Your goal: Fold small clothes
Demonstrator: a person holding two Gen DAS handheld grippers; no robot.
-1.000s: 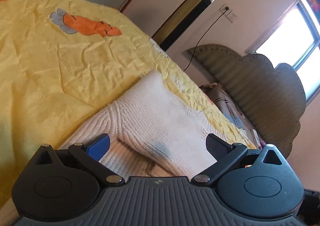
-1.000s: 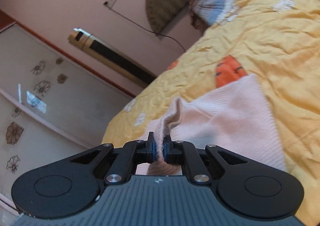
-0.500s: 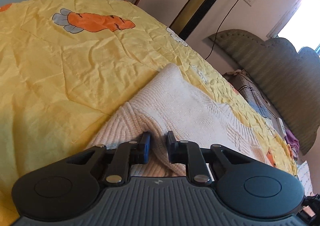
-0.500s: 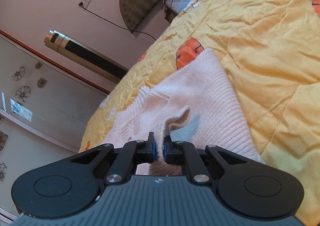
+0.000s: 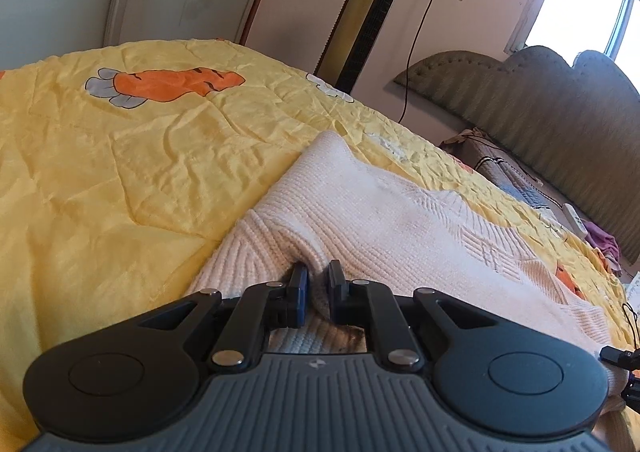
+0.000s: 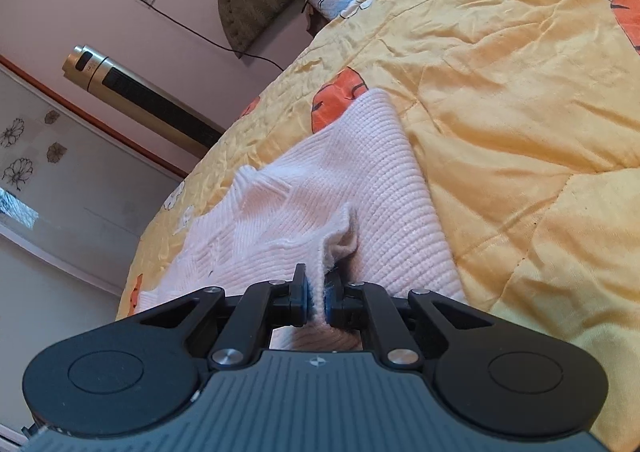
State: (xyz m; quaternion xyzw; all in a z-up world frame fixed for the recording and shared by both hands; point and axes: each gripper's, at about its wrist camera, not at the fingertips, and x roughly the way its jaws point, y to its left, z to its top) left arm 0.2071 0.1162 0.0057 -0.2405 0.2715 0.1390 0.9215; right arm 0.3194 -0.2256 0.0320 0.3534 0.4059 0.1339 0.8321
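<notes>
Right gripper (image 6: 316, 300): jaws closed down to a narrow slot, a pinch of knit edge clamped between the pads and standing up as a small ridge just past the tips. Left gripper (image 5: 318, 292): jaws nearly closed, a fold of ribbed fabric sitting in the slot; looks gripped, though contact on both pads is not fully clear from this angle

Handling, judged: sweater (image 5: 380, 220) is soft, limp, light; no stiffness, so any unsupported part will sag and drag. Knit is thick and textured, so slip in the pads seems unlikely, but it stretches, so a hard pull would distort the shape. Best hold is on the ribbed bands and hems, taken at two spread points so the edge stays straight when carried over

Appearance: small cream-to-pale-pink knit, ribbed cuff or hem near the left gripper, a raised pattern across the body, one sleeve or panel reaching away toward the far side

Location: sweater (image 6: 320, 204) lies mostly flat on the yellow carrot-print quilt (image 5: 120, 156), toward the near edge of the bed (image 6: 520, 132), surface wrinkled

Beyond the bed: tower fan (image 5: 372, 12), headboard (image 5: 540, 100)
</notes>
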